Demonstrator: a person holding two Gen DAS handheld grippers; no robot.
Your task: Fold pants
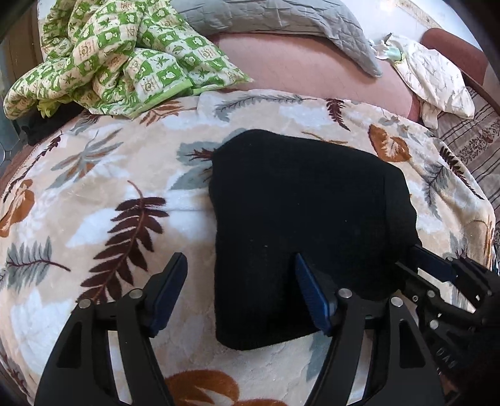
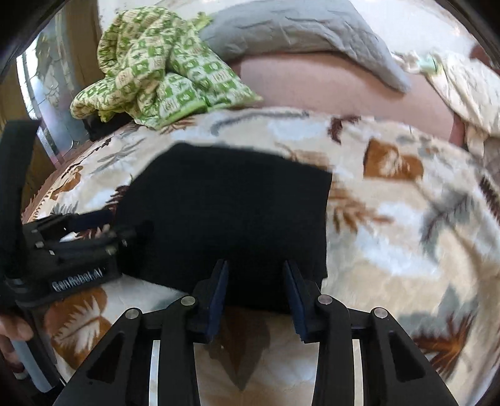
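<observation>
The black pants (image 1: 306, 218) lie folded into a compact rectangle on the leaf-print blanket (image 1: 103, 193). My left gripper (image 1: 240, 265) is open, its right finger over the pants' near left part and its left finger over the blanket. The right gripper (image 1: 415, 259) shows at the pants' right edge. In the right wrist view the pants (image 2: 225, 212) fill the middle. My right gripper (image 2: 254, 271) is open and empty at their near edge. The left gripper (image 2: 106, 225) shows at the pants' left edge.
A green checked quilt (image 1: 118, 53) is bunched at the back left. A grey quilted cover (image 1: 281, 18) and a cream pillow (image 1: 434, 81) lie at the back on the pink sheet (image 1: 297, 65). A mirror (image 2: 40, 103) stands at the left.
</observation>
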